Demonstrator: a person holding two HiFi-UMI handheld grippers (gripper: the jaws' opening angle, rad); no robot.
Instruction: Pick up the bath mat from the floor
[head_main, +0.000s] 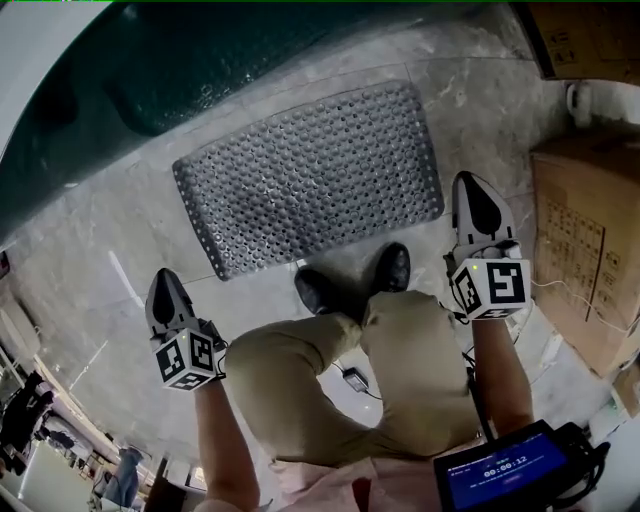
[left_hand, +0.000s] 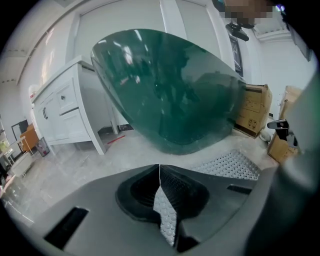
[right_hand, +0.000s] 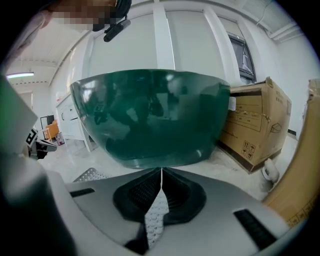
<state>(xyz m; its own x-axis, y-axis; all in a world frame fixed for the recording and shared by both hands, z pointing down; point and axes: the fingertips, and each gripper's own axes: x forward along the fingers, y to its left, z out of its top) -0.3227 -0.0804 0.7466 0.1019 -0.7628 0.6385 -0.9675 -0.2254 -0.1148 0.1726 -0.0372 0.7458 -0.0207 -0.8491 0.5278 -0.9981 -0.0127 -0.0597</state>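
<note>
A grey bath mat (head_main: 312, 178) with rows of holes lies flat on the marble floor, just in front of the person's black shoes. My left gripper (head_main: 165, 292) hangs shut above the floor, below and left of the mat's near left corner. My right gripper (head_main: 475, 199) is shut too, just off the mat's right edge. Neither holds anything. In the left gripper view the mat (left_hand: 231, 164) shows to the right beyond my shut left gripper (left_hand: 159, 167). In the right gripper view a corner of the mat (right_hand: 89, 174) shows at left, beyond my shut right gripper (right_hand: 161, 173).
A dark green bathtub (head_main: 160, 70) stands right behind the mat. Cardboard boxes (head_main: 585, 240) are stacked along the right. A white cabinet (left_hand: 65, 112) stands left of the tub. A cable and small device (head_main: 352, 378) lie on the floor between the person's legs.
</note>
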